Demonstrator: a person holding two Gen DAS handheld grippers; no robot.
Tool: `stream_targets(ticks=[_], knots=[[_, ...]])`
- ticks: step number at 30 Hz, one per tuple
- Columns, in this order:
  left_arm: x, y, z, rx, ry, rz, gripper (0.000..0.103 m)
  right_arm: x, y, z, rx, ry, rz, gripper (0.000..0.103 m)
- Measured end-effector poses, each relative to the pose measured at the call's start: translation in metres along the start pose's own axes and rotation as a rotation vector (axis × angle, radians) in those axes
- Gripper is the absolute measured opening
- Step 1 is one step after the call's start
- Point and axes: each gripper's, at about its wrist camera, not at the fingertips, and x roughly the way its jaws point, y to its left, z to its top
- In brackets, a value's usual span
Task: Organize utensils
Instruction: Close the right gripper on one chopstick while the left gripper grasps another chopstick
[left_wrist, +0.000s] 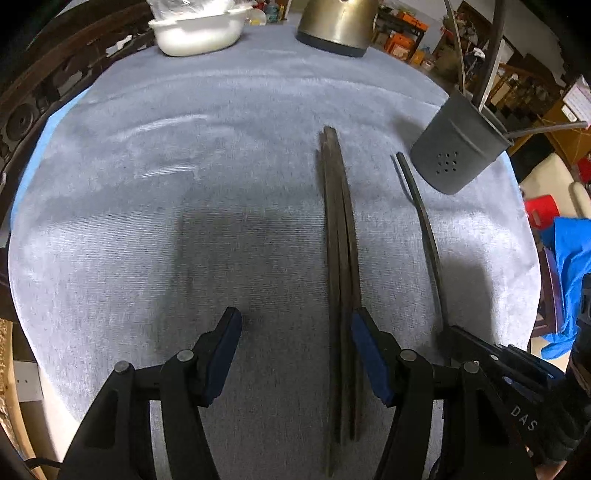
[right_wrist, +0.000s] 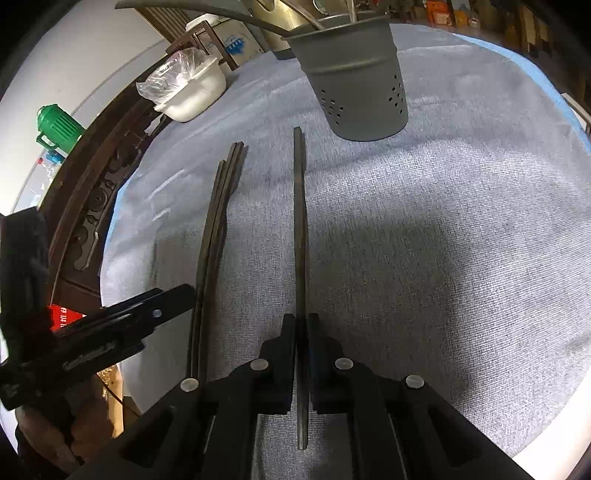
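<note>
A bundle of dark chopsticks (left_wrist: 338, 258) lies on the grey-blue cloth, also in the right wrist view (right_wrist: 216, 218). My left gripper (left_wrist: 295, 325) is open, its right finger beside the bundle. My right gripper (right_wrist: 302, 325) is shut on a single dark chopstick (right_wrist: 300, 221), which points toward the grey perforated utensil holder (right_wrist: 360, 85). That chopstick (left_wrist: 424, 221) and the holder (left_wrist: 458, 147) also show in the left wrist view. The holder contains several utensil handles.
A white bowl (left_wrist: 199, 31) with a plastic bag and a metal kettle (left_wrist: 336, 26) stand at the table's far edge. The bowl (right_wrist: 188, 92) also shows in the right wrist view. A carved dark wood chair (right_wrist: 92, 192) stands left of the table.
</note>
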Motion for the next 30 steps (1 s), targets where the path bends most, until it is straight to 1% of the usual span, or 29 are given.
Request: stream_targets(ticks=[7,12,14,18,22,23,26,30], knots=[[0.004,-0.001,0.007,-0.008,-0.015,0.022,0.063,0.0,-0.005,-0.002,0.005,-0.001,0.027,0.008],[0.0,0.004,0.005,-0.007,-0.028,0.034,0.062,0.0,-0.003,-0.003,-0.005,-0.006,0.023,0.008],[0.0,0.005,0.005,-0.02,-0.024,0.041,0.059,-0.001,-0.003,-0.003,-0.006,-0.008,0.022,0.008],[-0.005,0.013,0.005,-0.058,-0.014,0.007,0.059,-0.001,-0.003,-0.003,-0.007,-0.01,0.021,0.008],[-0.009,0.012,0.005,-0.067,-0.011,-0.06,0.059,0.001,-0.002,-0.003,-0.012,-0.014,0.017,0.008],[-0.009,0.009,0.004,-0.056,-0.012,-0.066,0.059,0.0,-0.002,-0.003,-0.014,-0.015,0.016,0.008],[-0.005,0.004,0.005,-0.035,-0.008,-0.048,0.059,0.001,-0.002,-0.002,-0.013,-0.015,0.019,0.008],[-0.007,0.005,0.007,-0.046,-0.016,-0.041,0.059,0.0,-0.002,-0.003,-0.013,-0.015,0.022,0.008]])
